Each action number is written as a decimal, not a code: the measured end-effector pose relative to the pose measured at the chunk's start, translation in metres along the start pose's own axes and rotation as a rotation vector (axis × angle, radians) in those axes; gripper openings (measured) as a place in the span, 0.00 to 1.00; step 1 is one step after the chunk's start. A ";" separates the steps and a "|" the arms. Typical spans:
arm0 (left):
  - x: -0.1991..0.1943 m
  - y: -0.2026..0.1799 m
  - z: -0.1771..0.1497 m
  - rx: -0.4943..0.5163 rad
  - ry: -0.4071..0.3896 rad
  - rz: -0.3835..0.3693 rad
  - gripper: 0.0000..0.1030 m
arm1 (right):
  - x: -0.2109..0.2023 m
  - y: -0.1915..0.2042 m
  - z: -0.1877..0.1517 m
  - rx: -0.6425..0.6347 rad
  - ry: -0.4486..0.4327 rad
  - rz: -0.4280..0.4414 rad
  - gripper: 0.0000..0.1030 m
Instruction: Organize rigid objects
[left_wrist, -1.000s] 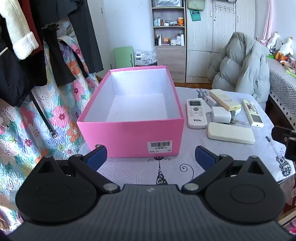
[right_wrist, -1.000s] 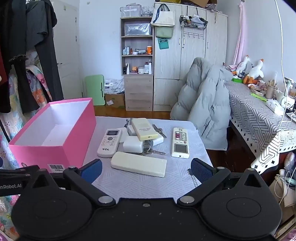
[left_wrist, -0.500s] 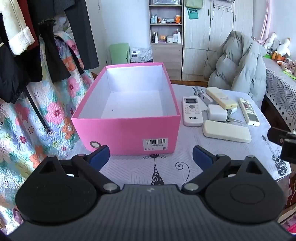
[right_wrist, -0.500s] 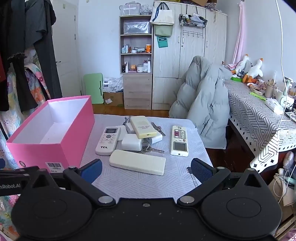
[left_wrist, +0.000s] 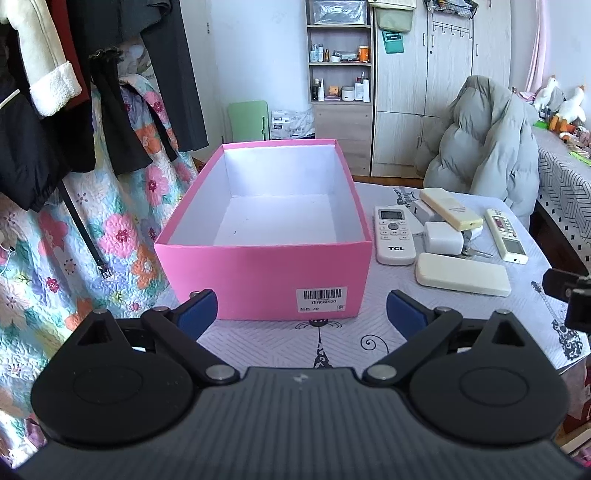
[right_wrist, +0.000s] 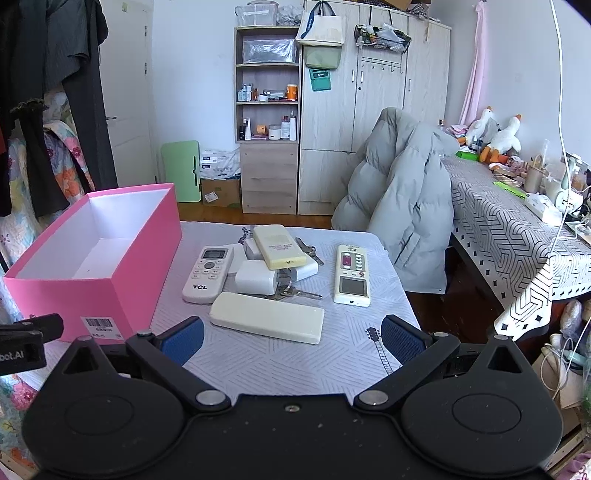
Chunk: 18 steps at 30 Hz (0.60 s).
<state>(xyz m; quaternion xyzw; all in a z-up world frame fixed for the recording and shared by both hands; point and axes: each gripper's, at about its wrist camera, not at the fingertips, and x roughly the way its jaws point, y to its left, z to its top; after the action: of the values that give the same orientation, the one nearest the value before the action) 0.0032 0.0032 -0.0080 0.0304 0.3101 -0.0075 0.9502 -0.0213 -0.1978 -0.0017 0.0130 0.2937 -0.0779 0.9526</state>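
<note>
An empty pink box (left_wrist: 258, 273) (right_wrist: 140, 266) stands on the left of the table. Right of it lies a pile: a white TCL remote (left_wrist: 393, 235) (right_wrist: 208, 273), a cream remote face down (right_wrist: 267, 321) (left_wrist: 461, 274), a white charger block (right_wrist: 256, 277) (left_wrist: 442, 237), a yellowish remote (right_wrist: 279, 246) (left_wrist: 451, 207) resting on other chargers, keys (right_wrist: 295, 291), and a buttoned remote (right_wrist: 352, 274) (left_wrist: 505, 235). My left gripper (left_wrist: 301, 314) is open in front of the box. My right gripper (right_wrist: 291, 338) is open just short of the cream remote. Both hold nothing.
A grey puffer jacket (right_wrist: 402, 206) hangs over a chair behind the table. Clothes and a floral quilt (left_wrist: 74, 229) hang on the left. A patterned desk (right_wrist: 517, 236) with clutter runs along the right. Shelves and a wardrobe (right_wrist: 354, 110) stand at the back.
Both grippers have drawn back and risen slightly, so the box and remotes look a little farther off. Nothing on the table has moved. Both stay open.
</note>
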 end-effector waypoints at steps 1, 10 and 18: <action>0.000 0.000 0.000 0.003 -0.001 -0.002 0.96 | 0.000 0.000 0.000 -0.001 0.001 0.003 1.00; -0.003 0.000 0.001 -0.004 -0.006 0.007 0.97 | -0.001 0.002 -0.002 0.000 0.002 0.010 1.00; -0.006 0.001 -0.002 -0.017 -0.018 -0.011 0.99 | 0.003 -0.002 -0.002 0.014 0.021 -0.001 1.00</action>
<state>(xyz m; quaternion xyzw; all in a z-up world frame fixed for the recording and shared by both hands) -0.0031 0.0038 -0.0058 0.0206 0.3018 -0.0103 0.9531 -0.0202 -0.1997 -0.0051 0.0205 0.3030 -0.0803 0.9494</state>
